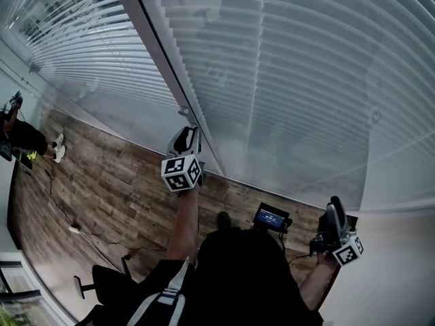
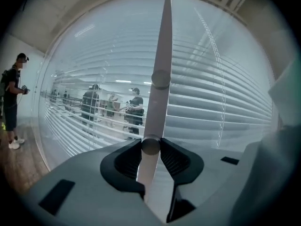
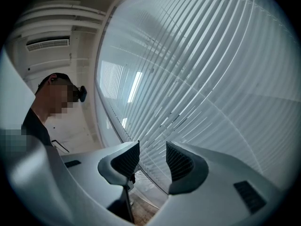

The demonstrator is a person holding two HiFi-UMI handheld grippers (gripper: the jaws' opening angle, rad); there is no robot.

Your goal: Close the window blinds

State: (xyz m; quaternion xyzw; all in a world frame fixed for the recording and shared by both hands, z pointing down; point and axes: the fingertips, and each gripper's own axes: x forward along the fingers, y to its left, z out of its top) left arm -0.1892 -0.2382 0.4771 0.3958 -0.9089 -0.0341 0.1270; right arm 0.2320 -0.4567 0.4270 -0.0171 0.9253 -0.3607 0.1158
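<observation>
White slatted blinds (image 1: 285, 66) cover the tall glass wall ahead of me. A thin pale tilt wand (image 1: 182, 111) hangs in front of them beside the dark window post. My left gripper (image 1: 186, 133) is raised to the wand. In the left gripper view the wand (image 2: 160, 69) runs up between the jaws, and the left gripper (image 2: 150, 147) is shut on it with both ribbed pads pressing its sides. My right gripper (image 1: 334, 212) hangs low at the right, away from the blinds. In its own view the right gripper (image 3: 153, 161) is open with nothing between its jaws, facing the slats (image 3: 202, 69).
A wooden floor (image 1: 115, 189) runs below the window. A person (image 1: 27, 138) stands far left. A small device with a lit screen (image 1: 270, 218) sits near the window base, and a cable trails over the floor. A dark chair (image 1: 102, 280) stands at the lower left. People (image 2: 134, 105) show through the slats.
</observation>
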